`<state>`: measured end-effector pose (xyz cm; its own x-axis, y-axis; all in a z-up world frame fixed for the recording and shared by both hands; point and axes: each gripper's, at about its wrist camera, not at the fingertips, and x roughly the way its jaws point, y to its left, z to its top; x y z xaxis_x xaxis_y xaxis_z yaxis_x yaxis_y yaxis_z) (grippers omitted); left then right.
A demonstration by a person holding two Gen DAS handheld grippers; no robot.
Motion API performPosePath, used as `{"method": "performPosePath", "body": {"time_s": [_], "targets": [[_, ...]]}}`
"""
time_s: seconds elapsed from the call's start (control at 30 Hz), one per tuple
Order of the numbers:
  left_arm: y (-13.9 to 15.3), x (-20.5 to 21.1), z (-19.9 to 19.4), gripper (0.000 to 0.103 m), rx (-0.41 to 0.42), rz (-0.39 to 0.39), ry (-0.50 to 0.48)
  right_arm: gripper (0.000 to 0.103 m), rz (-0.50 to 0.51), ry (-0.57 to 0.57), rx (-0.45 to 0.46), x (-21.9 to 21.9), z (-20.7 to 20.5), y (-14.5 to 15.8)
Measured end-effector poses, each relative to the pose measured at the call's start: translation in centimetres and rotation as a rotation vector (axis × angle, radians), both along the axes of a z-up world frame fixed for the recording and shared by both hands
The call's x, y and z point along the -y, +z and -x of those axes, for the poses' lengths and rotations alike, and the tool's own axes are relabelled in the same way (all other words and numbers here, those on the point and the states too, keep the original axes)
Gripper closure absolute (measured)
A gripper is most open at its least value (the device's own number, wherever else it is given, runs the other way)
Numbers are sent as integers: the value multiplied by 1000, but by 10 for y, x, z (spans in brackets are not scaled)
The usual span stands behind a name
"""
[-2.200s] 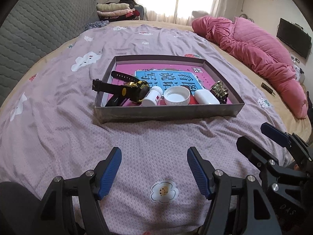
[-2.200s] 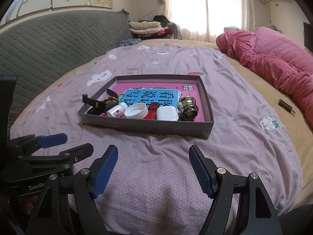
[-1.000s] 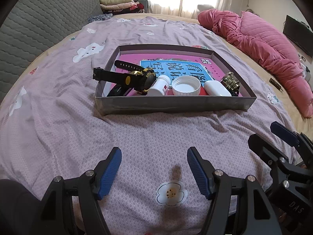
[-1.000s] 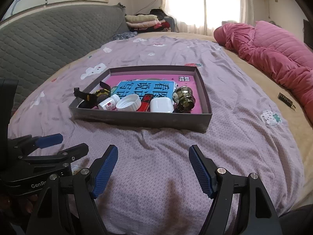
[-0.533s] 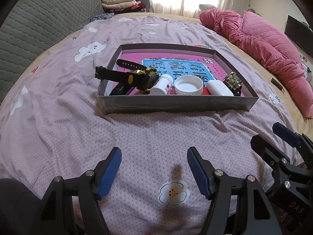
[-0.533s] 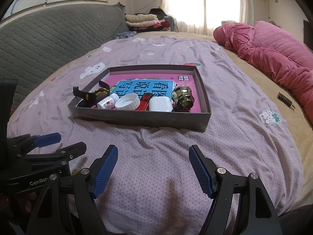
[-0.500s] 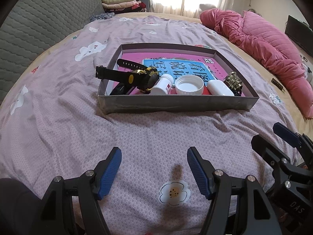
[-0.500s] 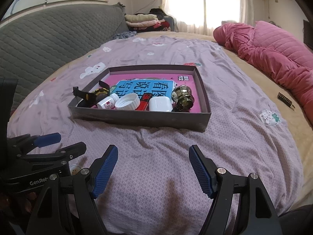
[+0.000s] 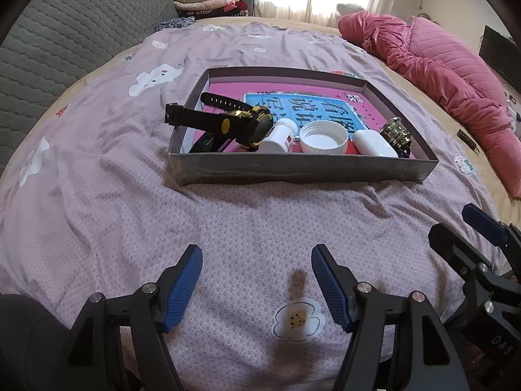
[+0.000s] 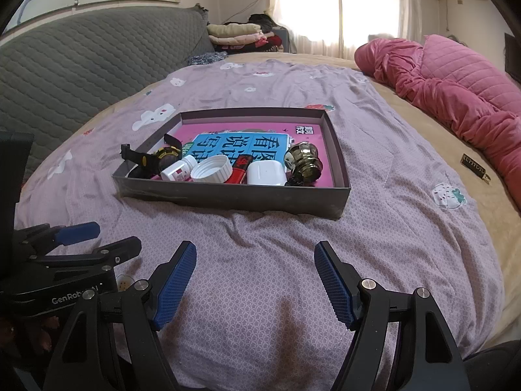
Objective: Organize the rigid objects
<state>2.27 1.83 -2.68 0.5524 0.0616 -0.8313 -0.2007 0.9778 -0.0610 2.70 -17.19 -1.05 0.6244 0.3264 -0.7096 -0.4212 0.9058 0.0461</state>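
closing in on the tray (image 9: 302,171) since a second ago, we carry both the left gripper (image 9: 257,280) and right gripper (image 10: 255,277) spread wide and empty; the watch (image 9: 228,120), bottle (image 9: 278,135), cap (image 9: 324,137) and case (image 10: 265,173) lie inside it.

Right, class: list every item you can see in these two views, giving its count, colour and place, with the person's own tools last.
box: 1, grey, on the bedspread
book: 1, pink and blue, flat in the box
watch: 1, black and yellow, box's left end, strap over the wall
bottle: 1, white, lying beside the watch
lid: 1, white, box front
red item: 1, behind the lid
case: 1, white, right of the lid
knob: 1, brassy, box's right end
bedspread: 1, lilac
quilt: 1, pink, right
left hand-held gripper: open, empty
right hand-held gripper: open, empty
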Motion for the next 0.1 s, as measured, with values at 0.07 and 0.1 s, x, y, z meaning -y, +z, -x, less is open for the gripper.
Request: {"method": "performPosePath", "body": {"time_s": [0.07, 0.1], "targets": [[0, -4, -1, 34, 0, 8, 5, 27, -4, 0, -5, 0, 0, 0], [1, -7, -2, 34, 0, 12, 9, 27, -7, -1, -9, 0, -1, 0]]}}
